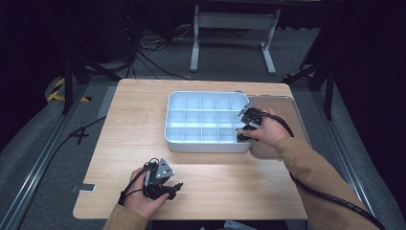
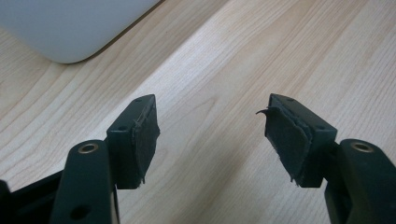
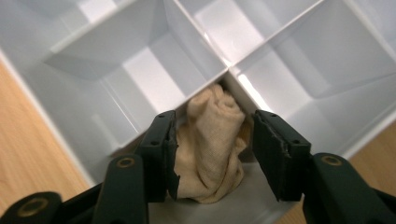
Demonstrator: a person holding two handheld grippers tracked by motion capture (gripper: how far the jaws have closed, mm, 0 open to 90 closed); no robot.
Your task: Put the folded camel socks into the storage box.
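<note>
A white tray [image 1: 201,145] divided into several compartments sits at the middle of the wooden table [image 1: 129,139]. My right gripper [image 1: 241,134] reaches into the tray's near right corner compartment. In the right gripper view a bunched beige cloth [image 3: 212,123] stands in that compartment between the jaws of my right gripper [image 3: 214,154]. The cloth rests against the left pad, and a narrow gap separates it from the right pad. My left gripper [image 1: 176,188] hovers low over the table's front left part, open [image 2: 210,135] with bare wood between its jaws.
A flat grey lid [image 1: 287,112] lies beside the tray on the right, partly under the right hand. The tray's rounded corner [image 2: 70,28] shows at the upper left of the left gripper view. The other compartments [image 3: 140,65] look bare. Table legs and cables stand on the floor beyond.
</note>
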